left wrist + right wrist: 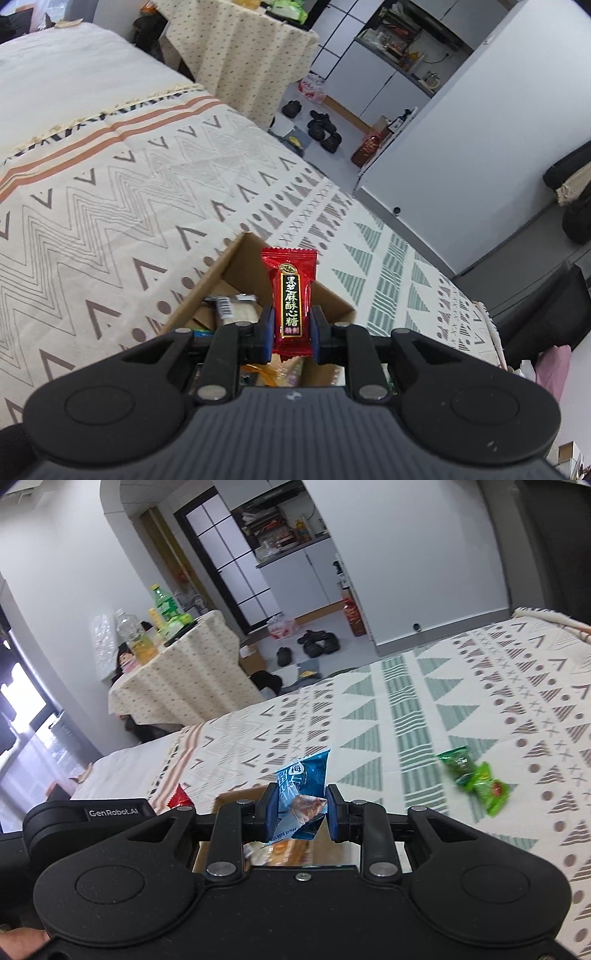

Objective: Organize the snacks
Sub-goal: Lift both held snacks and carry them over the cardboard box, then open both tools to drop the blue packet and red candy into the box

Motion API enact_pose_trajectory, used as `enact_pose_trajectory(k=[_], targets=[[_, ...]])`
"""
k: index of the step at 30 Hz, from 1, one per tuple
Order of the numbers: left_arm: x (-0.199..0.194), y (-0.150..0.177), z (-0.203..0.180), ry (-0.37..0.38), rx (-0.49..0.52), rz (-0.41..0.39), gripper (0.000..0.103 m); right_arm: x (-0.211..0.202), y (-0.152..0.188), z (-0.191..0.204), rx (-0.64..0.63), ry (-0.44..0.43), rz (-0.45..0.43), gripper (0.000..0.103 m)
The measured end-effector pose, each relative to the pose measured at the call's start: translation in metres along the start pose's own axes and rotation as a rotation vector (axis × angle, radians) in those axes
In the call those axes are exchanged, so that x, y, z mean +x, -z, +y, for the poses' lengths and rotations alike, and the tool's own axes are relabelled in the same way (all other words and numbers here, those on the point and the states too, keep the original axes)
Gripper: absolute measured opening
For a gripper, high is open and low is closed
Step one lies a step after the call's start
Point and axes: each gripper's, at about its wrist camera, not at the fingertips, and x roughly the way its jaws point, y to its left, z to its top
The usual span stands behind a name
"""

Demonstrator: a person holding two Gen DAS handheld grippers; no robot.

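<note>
My left gripper (291, 325) is shut on a red candy packet (290, 295) with gold Chinese lettering, held upright above an open cardboard box (225, 266) that holds several snacks. My right gripper (297, 808) is shut on a blue snack packet (303, 794), held above the same box (236, 797), whose rim shows just behind the fingers. The red packet's tip (179, 796) and the left gripper body show at the left of the right wrist view. Two green snack packets (474, 779) lie loose on the patterned bedspread (424, 701) to the right.
The bed (110, 192) with the geometric-patterned cover carries the box. Beyond it stand a cloth-covered table (177, 675) with bottles, shoes on the floor (317, 642), and a white wall (461, 147) near the bed's edge.
</note>
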Motion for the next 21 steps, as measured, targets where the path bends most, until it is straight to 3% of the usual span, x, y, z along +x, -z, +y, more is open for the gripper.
enact_pose_trajectory(k=[10, 15, 21], targets=[[0.005, -0.003, 0.018, -0.057, -0.033, 0.053, 0.028, 0.017, 0.014, 0.017, -0.002, -0.041, 0.071, 0.026], [-0.004, -0.002, 0.017, -0.08, -0.028, 0.041, 0.052, 0.019, 0.024, 0.021, -0.001, -0.053, 0.116, 0.026], [-0.014, 0.007, 0.015, -0.113, -0.025, 0.038, 0.067, 0.015, 0.033, 0.02, -0.001, -0.067, 0.17, 0.027]])
